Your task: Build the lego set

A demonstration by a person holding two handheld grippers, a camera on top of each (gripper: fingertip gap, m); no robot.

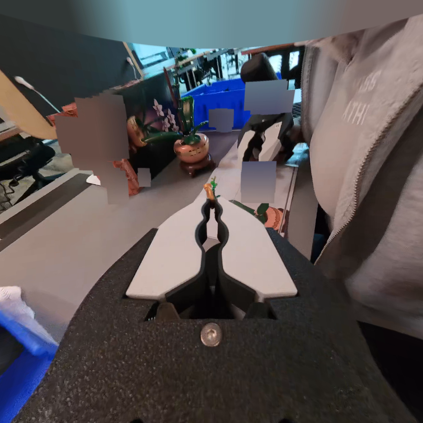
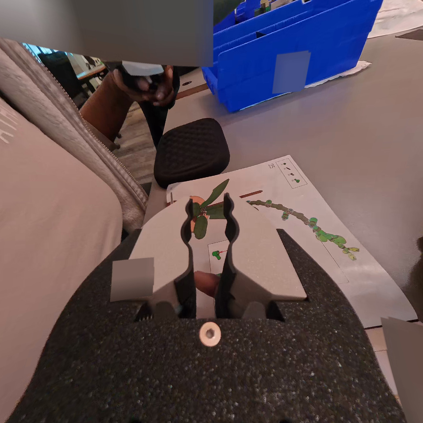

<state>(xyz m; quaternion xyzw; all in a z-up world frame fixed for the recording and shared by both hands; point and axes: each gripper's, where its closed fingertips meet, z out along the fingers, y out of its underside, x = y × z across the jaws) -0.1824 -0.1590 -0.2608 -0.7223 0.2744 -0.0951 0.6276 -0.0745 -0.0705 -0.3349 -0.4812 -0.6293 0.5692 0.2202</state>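
Note:
My left gripper [image 1: 213,202] is shut on a small lego stem piece [image 1: 211,189], tan-orange with green bits, which sticks out past the fingertips above the grey table. A built lego orchid in a pink pot [image 1: 191,150] stands farther back on the table. My right gripper [image 2: 207,201] is open and empty, held above the open instruction booklet [image 2: 297,219]; it also shows in the left wrist view [image 1: 258,146] at the right. A fingertip [image 2: 206,282] shows between the right gripper's fingers near their base.
A blue parts bin [image 2: 293,57] stands at the back of the grey table [image 2: 343,137]. A black chair armrest pad [image 2: 191,150] lies next to the booklet. A person in a grey zip hoodie [image 1: 366,160] is close on the right. A brown lego model [image 1: 130,176] stands left. My hands' fingertips stand some 15 centimetres from each other.

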